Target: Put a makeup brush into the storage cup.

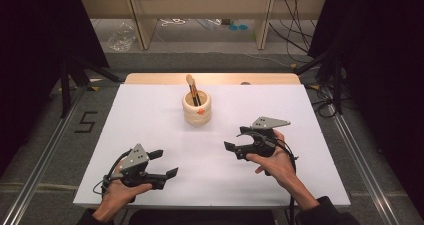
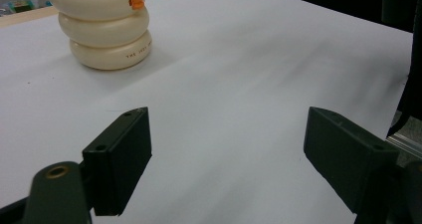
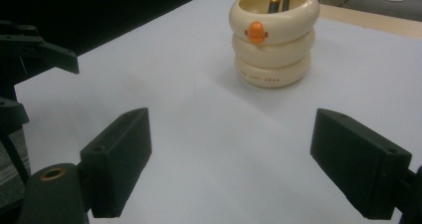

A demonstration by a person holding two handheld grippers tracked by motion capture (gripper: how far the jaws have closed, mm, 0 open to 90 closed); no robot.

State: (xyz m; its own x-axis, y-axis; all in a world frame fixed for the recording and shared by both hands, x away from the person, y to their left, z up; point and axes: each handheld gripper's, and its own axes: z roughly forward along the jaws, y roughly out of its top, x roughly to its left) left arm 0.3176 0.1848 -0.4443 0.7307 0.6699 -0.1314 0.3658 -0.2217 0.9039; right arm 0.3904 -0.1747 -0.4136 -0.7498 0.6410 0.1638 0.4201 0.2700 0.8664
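Note:
A cream ribbed holder (image 1: 196,108) with a small orange knob stands at the far middle of the white table (image 1: 150,115); brushes with orange-and-black handles (image 1: 193,91) stick out of it. The holder (image 2: 107,27) is at the upper left of the left gripper view, and the holder (image 3: 273,37) sits ahead in the right gripper view. My left gripper (image 1: 163,163) is open near the front left, nothing between its jaws. My right gripper (image 1: 237,139) is open at the right of centre, also empty, well short of the holder.
A wooden strip (image 1: 150,78) borders the table's far edge. Beyond it are shelf legs, cables and a plastic bag (image 1: 121,38) on the floor. Dark stands flank both sides. The table's front edge (image 1: 210,206) lies close under both hands.

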